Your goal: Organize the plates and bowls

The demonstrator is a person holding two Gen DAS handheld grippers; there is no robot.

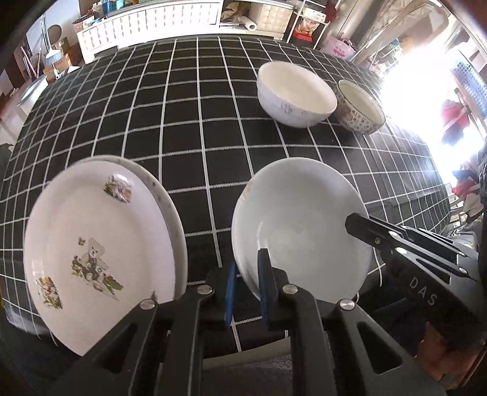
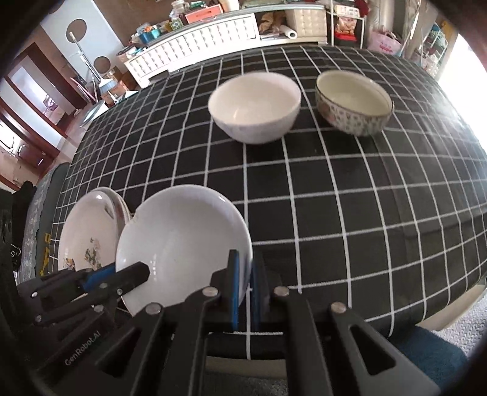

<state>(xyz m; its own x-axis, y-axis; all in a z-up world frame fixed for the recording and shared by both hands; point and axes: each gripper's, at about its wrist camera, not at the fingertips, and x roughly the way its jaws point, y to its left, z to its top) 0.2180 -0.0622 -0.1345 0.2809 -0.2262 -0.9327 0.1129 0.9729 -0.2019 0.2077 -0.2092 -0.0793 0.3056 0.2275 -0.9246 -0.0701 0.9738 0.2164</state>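
A plain white plate (image 1: 301, 225) (image 2: 182, 240) is held tilted above the table's near edge. My left gripper (image 1: 248, 289) is shut on its left rim and my right gripper (image 2: 248, 292) is shut on its right rim. The right gripper's fingers (image 1: 395, 240) show in the left wrist view, and the left gripper's fingers (image 2: 103, 283) in the right wrist view. A stack of flower-printed plates (image 1: 100, 249) (image 2: 88, 243) lies to the left. A white bowl (image 1: 295, 94) (image 2: 255, 108) and a patterned bowl (image 1: 360, 106) (image 2: 353, 102) stand side by side farther back.
The table carries a black cloth with a white grid (image 1: 188, 128) (image 2: 365, 198). Its near edge runs just under the grippers. White cabinets (image 1: 152, 21) and cluttered shelves stand beyond the far edge.
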